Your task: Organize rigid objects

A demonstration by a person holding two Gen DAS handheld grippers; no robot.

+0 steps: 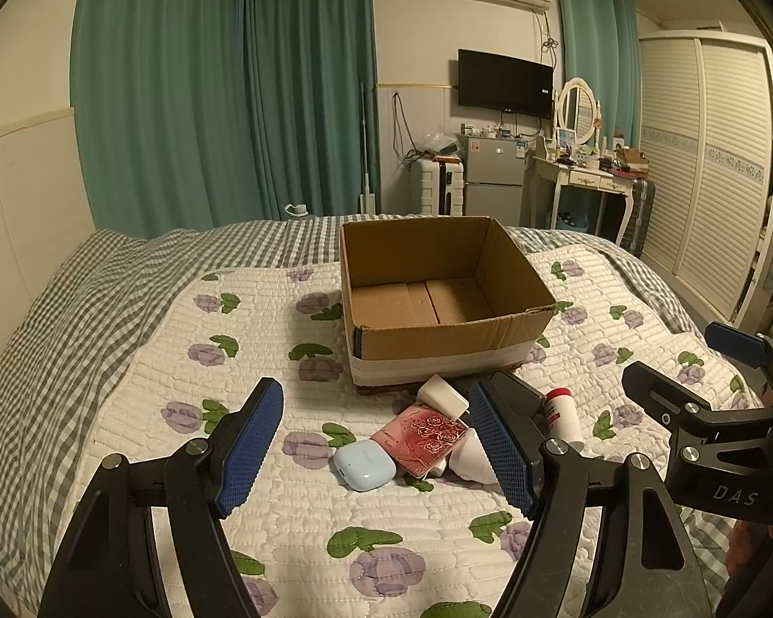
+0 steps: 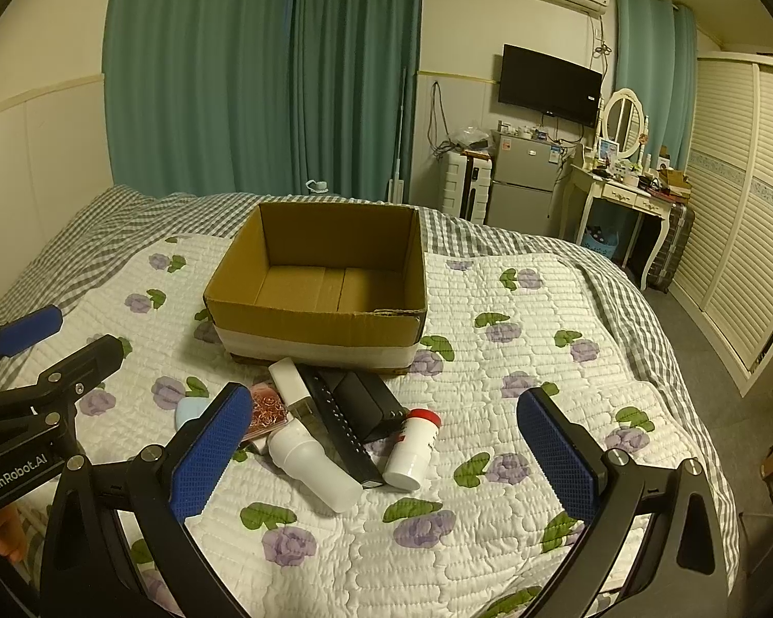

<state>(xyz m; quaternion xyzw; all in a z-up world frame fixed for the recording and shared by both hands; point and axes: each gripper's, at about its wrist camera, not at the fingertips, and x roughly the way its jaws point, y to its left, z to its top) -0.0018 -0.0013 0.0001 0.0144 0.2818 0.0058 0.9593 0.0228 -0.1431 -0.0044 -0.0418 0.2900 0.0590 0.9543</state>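
Observation:
An open cardboard box stands empty on the quilted bed. In front of it lies a heap of small items: a pale blue earbud case, a pink rose-patterned case, a white bottle, a red-capped white pill bottle, a white block and black flat objects. My left gripper is open, hovering just before the blue case. My right gripper is open above the pill bottle.
The white floral quilt covers a grey checked sheet. Green curtains, a TV, a small fridge, a suitcase, a dressing table and a louvred wardrobe stand beyond the bed's far end. Floor drops off at the right edge.

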